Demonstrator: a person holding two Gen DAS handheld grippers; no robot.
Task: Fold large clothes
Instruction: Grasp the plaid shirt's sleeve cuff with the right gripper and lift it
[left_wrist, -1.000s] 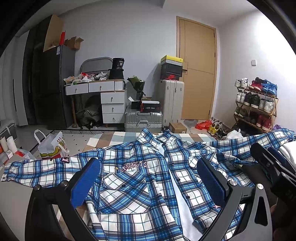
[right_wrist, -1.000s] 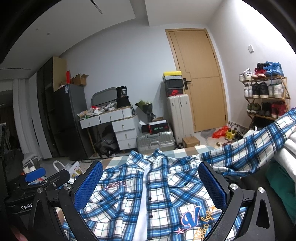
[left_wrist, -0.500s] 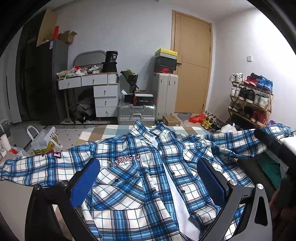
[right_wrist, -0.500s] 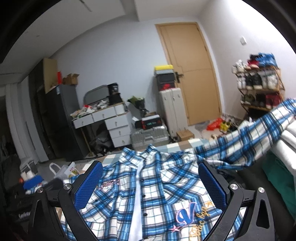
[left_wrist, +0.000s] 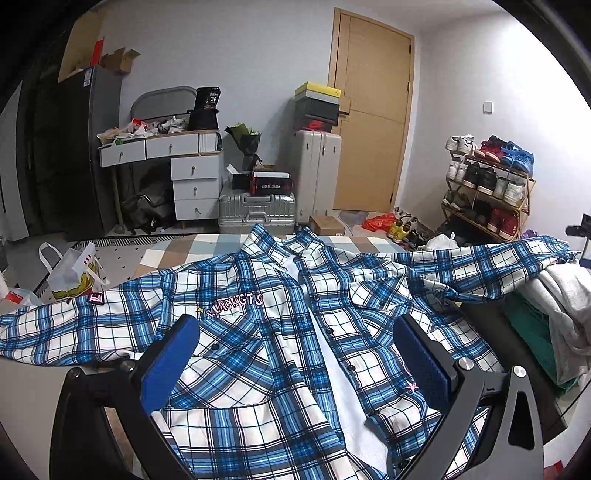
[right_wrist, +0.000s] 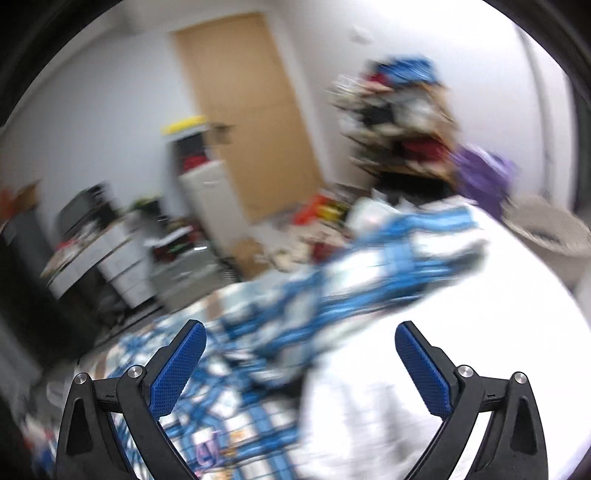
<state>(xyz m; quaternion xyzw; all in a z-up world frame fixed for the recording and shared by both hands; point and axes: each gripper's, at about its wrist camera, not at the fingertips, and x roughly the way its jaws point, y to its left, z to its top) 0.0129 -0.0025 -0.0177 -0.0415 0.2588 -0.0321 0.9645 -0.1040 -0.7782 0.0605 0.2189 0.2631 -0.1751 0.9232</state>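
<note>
Left wrist: plaid shirt (left_wrist: 280, 332) flat, collar away, sleeves sideways.

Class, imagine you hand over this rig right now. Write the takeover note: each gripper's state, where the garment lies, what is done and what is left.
Left gripper: open, empty, poised over the plaid shirt.
Right gripper: open, empty; its view is motion-blurred, aimed toward the shirt's right sleeve.
Shirt: spread face up, unbuttoned, collar far from you. Left sleeve stretched flat; right sleeve draped over the clothes pile.
Done: shirt laid out.
Left: every fold; none shows yet.
</note>
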